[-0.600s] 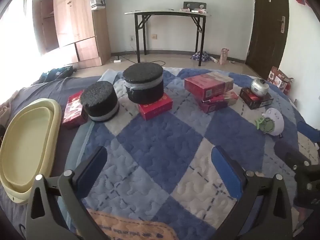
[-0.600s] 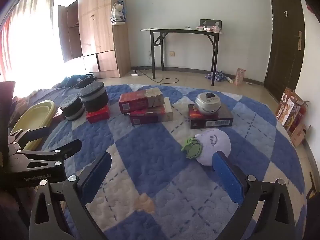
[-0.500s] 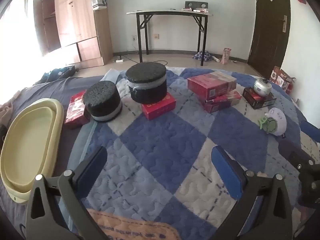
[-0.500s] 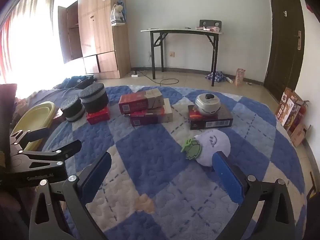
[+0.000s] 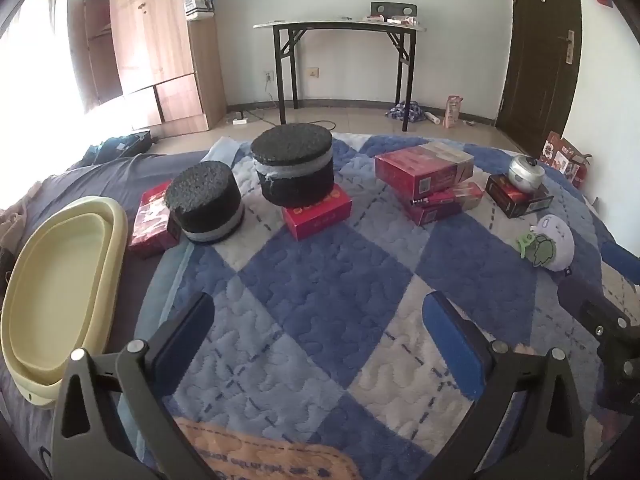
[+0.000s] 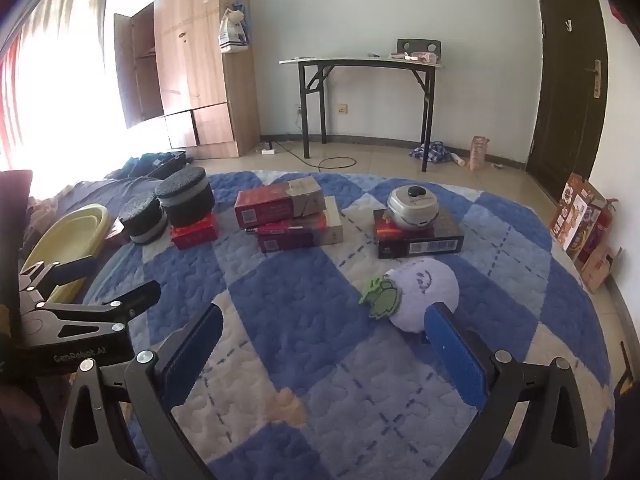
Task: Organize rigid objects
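Left gripper [image 5: 318, 320] and right gripper [image 6: 320, 330] hang wide apart, holding nothing, above the blue quilt [image 5: 320, 280], boxes [image 5: 424, 168] beyond

Quilted bed [image 5: 320, 280]: boxes [image 5: 424, 168], plush [image 5: 556, 244], probably tray [image 5: 60, 280].

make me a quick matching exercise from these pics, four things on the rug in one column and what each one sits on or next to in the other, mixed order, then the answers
Things
1. larger black foam cylinder
2. silver pot
3. yellow tub
4. white plush toy

Places
A. on the black box
B. at the rug's left edge
C. on a small red box
D. straight on the rug, in front of the black box

Pairs: 1-C, 2-A, 3-B, 4-D
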### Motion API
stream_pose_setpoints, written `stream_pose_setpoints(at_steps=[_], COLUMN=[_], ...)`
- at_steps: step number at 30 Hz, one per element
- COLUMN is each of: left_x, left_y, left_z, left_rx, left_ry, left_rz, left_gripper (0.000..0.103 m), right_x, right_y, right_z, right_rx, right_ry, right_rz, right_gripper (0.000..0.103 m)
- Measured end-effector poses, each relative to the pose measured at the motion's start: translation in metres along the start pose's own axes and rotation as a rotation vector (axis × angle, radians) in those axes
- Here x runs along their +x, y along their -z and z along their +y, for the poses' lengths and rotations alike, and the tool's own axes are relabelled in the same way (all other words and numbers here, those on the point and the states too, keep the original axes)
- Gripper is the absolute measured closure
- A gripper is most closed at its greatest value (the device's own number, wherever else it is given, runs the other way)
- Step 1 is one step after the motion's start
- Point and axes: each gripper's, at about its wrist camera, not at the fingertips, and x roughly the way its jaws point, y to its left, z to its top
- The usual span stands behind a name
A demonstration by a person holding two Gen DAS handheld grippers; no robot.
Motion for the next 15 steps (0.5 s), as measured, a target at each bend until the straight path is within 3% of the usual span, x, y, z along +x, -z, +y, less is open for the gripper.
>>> stream_pose_setpoints(at_steps=[15], left_x=[-0.0005], left_y=[-0.0005], left_z=[-0.0032], left_rx=[-0.004], left_ry=[0.019], left_rz=[0.005], left_gripper=[0.0], right_x=[0.0044], right_y=[0.0013], right_z=[0.0005], right_rx=[-0.004], right_ry=[-0.006], right_rz=[0.012], right_gripper=[0.0])
